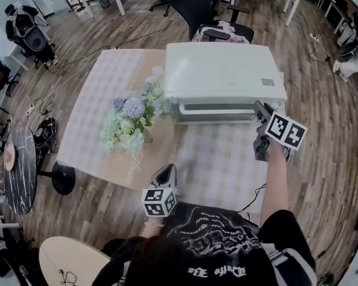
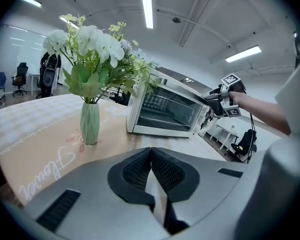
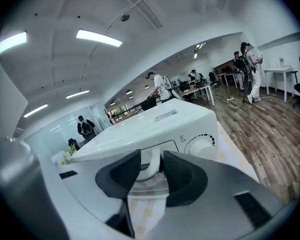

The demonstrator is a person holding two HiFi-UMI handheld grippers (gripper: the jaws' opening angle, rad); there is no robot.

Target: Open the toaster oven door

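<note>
Toaster oven (image 1: 224,70) sits on checked worktop (image 1: 101,88), its glass door (image 2: 167,111) looking closed against the body. Right gripper (image 1: 261,109) is at the oven's front-right corner, jaws clenched on the white door handle (image 3: 151,166), just beside the control knob (image 3: 202,145). Left gripper (image 2: 151,151) hangs well in front of the oven, jaws pressed together w/ nothing between. Flower vase (image 1: 134,124) stands just left of oven's front.

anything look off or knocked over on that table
Nothing stands out. The vase of flowers stands upright on the table, the toaster oven sits flat beside it, and nothing looks spilled or damaged.
</note>
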